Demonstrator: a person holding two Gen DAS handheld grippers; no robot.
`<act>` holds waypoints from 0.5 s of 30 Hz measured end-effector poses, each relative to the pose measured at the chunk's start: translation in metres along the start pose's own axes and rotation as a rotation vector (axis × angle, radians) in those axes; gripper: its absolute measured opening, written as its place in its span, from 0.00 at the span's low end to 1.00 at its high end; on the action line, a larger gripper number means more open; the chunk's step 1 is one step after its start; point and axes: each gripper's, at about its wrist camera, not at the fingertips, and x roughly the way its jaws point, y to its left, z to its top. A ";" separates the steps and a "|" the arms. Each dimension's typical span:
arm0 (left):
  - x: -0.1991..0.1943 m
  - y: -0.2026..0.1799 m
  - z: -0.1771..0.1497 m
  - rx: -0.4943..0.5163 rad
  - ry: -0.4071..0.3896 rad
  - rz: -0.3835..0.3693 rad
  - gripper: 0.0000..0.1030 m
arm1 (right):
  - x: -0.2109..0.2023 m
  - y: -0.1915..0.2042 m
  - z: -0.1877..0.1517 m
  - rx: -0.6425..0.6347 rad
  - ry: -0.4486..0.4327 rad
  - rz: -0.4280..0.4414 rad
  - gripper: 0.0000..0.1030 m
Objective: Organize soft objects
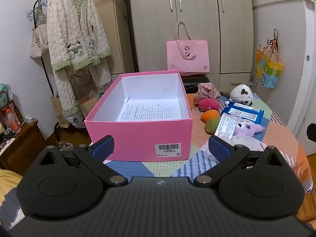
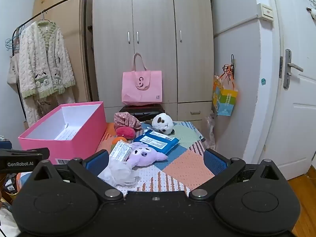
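An open pink box (image 1: 142,136) (image 2: 79,136) with a printed sheet inside stands on the patchwork table. Right of it lie a purple plush (image 1: 245,126) (image 2: 144,155), a white panda plush (image 1: 242,94) (image 2: 164,125), a red fluffy ball (image 1: 209,104) (image 2: 125,132), a floral cloth pouch (image 1: 207,90) (image 2: 127,120), an orange sponge (image 1: 210,115) and a green one (image 1: 212,125). My left gripper (image 1: 161,148) is open, just before the box's front wall. My right gripper (image 2: 157,162) is open above the table's near part, the purple plush just ahead of its left finger.
A blue packet (image 1: 243,112) (image 2: 158,142), a white labelled packet (image 2: 120,151) and crumpled clear plastic (image 2: 118,172) lie among the toys. A pink tote bag (image 2: 142,87) stands behind the table against a wardrobe (image 2: 154,39). A clothes rack with a fleece robe (image 1: 77,39) is at left, a door (image 2: 296,79) at right.
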 end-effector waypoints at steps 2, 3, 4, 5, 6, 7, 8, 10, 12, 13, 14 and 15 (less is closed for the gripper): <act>0.000 -0.001 0.000 0.002 0.006 0.005 1.00 | -0.001 0.001 0.001 0.005 0.004 0.003 1.00; 0.000 -0.003 -0.001 0.003 0.008 0.007 1.00 | -0.001 0.002 0.001 0.003 0.003 0.005 1.00; 0.000 -0.001 0.000 0.000 0.009 0.006 1.00 | -0.001 0.002 0.002 0.007 0.010 0.004 1.00; 0.001 0.002 0.000 -0.008 0.018 -0.003 1.00 | -0.002 0.003 0.002 0.006 0.009 0.004 1.00; 0.001 0.002 0.000 -0.010 0.017 -0.003 1.00 | -0.002 0.003 0.003 0.006 0.010 0.005 1.00; 0.002 0.004 0.002 -0.010 0.019 -0.003 1.00 | -0.001 -0.002 0.001 0.007 0.011 0.005 1.00; 0.002 0.004 0.001 -0.011 0.019 -0.003 1.00 | 0.002 -0.004 -0.002 0.008 0.013 0.006 1.00; 0.002 0.006 -0.001 -0.013 0.019 -0.010 1.00 | 0.003 -0.009 -0.005 0.008 0.015 0.007 1.00; 0.002 0.009 -0.002 -0.014 0.028 -0.027 1.00 | 0.000 -0.004 -0.004 0.003 0.017 0.002 1.00; 0.001 0.009 -0.003 -0.016 0.032 -0.032 1.00 | 0.003 -0.001 -0.003 0.002 0.019 0.001 1.00; 0.003 0.008 -0.003 -0.014 0.039 -0.033 1.00 | 0.003 -0.001 -0.003 0.002 0.021 0.002 1.00; 0.003 0.007 -0.004 -0.010 0.040 -0.027 1.00 | 0.003 -0.002 -0.003 0.001 0.021 0.003 1.00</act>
